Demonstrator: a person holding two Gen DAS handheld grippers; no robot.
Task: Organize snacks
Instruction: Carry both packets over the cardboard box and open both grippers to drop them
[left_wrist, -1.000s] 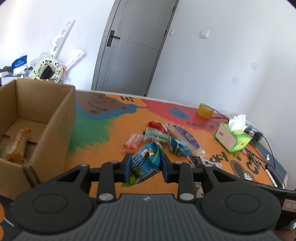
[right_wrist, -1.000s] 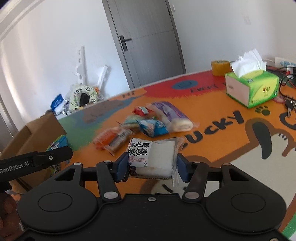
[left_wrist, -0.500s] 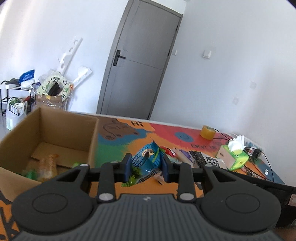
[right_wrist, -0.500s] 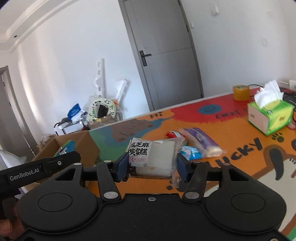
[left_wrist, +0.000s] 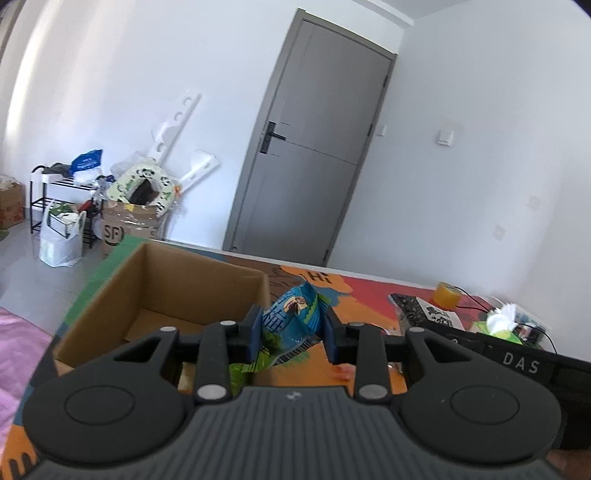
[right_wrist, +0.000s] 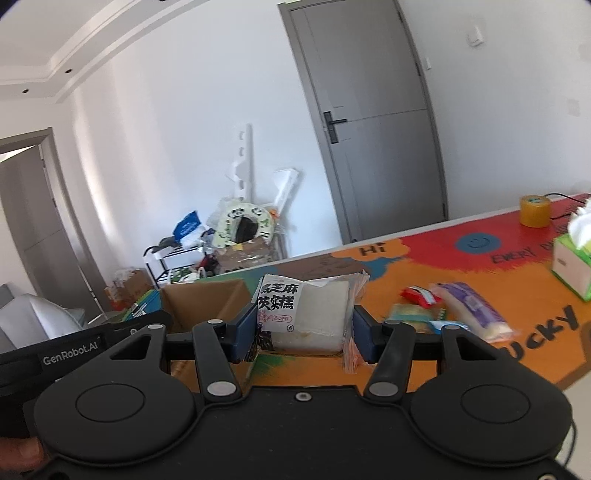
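Tabletop (right_wrist: 443, 258) with a bright orange, red and blue cartoon print carries everything, and an open cardboard box (left_wrist: 177, 280) stands at its left end. Inside the box little can be made out: bare brown floor and walls in the left wrist view, with the claw's body hiding the near part. Left claw (left_wrist: 291, 332) is clenched on a blue and green snack bag (left_wrist: 291, 314), its blue pads pressing the crumpled bag from both sides; the bag hangs above the tabletop just beside the box's right wall. Right claw (right_wrist: 304, 325) grasps a white rice cake packet (right_wrist: 306, 314) with black printed characters, held flat between its pads, near the box's right corner as seen from the right wrist. Loose snacks lie further right on the tabletop: a purple and white packet (right_wrist: 472, 310), a pale green packet (right_wrist: 410, 314) beside it, and a small red packet (right_wrist: 417, 293) just behind. A green tissue box (right_wrist: 572, 266) sits at the right edge, with a yellow tape roll (right_wrist: 534, 210) beyond it near the far edge.
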